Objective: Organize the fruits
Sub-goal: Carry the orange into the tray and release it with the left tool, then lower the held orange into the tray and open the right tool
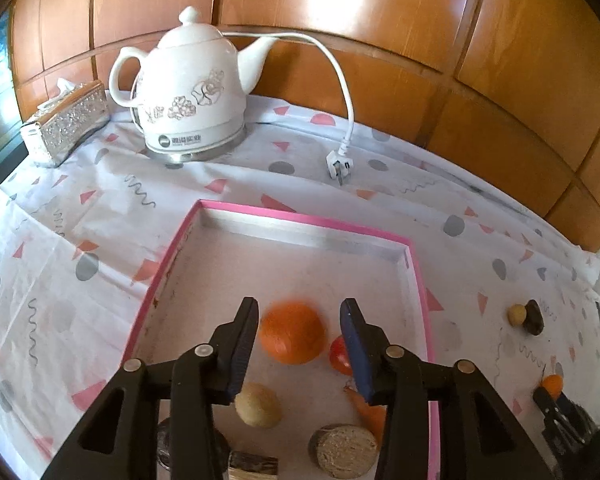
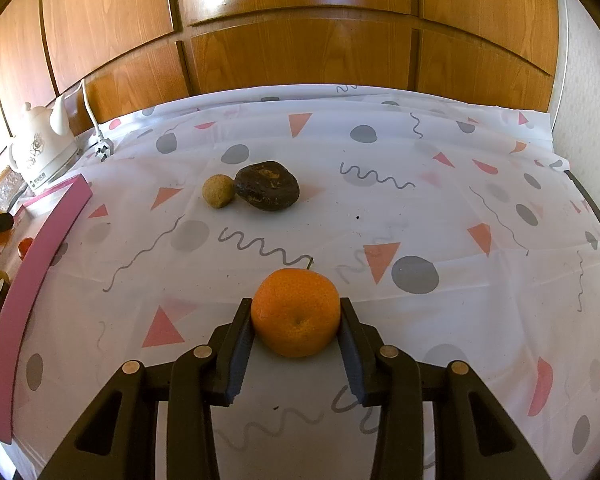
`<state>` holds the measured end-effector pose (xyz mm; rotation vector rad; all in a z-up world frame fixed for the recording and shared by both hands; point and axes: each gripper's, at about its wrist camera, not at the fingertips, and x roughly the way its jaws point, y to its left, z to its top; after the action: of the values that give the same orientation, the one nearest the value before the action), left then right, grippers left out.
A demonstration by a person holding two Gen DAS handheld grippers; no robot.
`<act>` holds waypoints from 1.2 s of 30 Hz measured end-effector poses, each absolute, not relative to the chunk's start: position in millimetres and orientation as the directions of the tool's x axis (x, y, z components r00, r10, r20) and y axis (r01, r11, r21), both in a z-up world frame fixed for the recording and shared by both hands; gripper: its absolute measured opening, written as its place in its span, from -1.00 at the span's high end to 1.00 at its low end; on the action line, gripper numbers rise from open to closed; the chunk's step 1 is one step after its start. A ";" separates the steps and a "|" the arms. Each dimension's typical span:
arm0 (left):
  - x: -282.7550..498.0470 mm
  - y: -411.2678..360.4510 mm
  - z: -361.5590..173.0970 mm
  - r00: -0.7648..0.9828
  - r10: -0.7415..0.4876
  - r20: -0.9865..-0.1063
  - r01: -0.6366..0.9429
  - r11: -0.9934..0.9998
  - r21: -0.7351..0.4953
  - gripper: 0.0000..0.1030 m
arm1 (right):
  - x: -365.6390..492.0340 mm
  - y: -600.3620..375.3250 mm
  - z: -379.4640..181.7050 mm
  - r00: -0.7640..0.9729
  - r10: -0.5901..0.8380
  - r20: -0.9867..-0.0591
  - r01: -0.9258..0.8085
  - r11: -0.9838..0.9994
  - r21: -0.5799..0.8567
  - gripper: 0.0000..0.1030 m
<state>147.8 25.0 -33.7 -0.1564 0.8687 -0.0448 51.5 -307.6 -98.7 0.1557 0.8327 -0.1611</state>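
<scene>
Right gripper (image 2: 296, 312) jaws clamping tangerine (image 2: 296, 312), left gripper (image 1: 299, 312) jaws parted above orange (image 1: 293, 332) in tray (image 1: 300, 216)

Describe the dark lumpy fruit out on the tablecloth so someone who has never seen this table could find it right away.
Start at the pink tray on the patterned tablecloth, then look outside it, toward the wooden wall. Two things lie side by side there: the dark fruit is the bigger one, nearly black and wrinkled, beside a small tan ball.
</scene>
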 end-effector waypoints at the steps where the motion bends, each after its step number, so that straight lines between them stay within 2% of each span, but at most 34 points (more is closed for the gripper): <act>1: 144.3 25.5 -32.6 0.650 -0.098 -0.753 -0.025 0.988 -0.150 0.16 | 51.8 -307.6 -98.8 0.662 -0.081 -0.745 0.203 0.976 0.074 0.20; 19: 90.8 40.3 -34.1 0.658 -0.092 -0.748 -0.042 0.986 -0.159 0.16 | 54.4 -300.3 -95.2 0.641 -0.096 -0.762 0.191 0.981 0.037 0.22; 26: 80.8 55.7 -31.5 0.661 -0.079 -0.746 -0.069 0.984 -0.165 0.16 | 62.9 -261.5 -83.1 0.647 0.029 -0.762 0.059 0.994 0.088 0.23; 36: 72.6 83.7 -25.8 0.682 -0.038 -0.731 -0.127 0.977 -0.169 0.16 | 63.8 -158.6 -45.2 0.613 0.327 -0.720 -0.293 0.940 0.177 0.23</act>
<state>72.6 83.7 -25.8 -0.2130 0.8207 0.0501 63.8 -158.6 -45.2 0.0432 0.8385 0.3574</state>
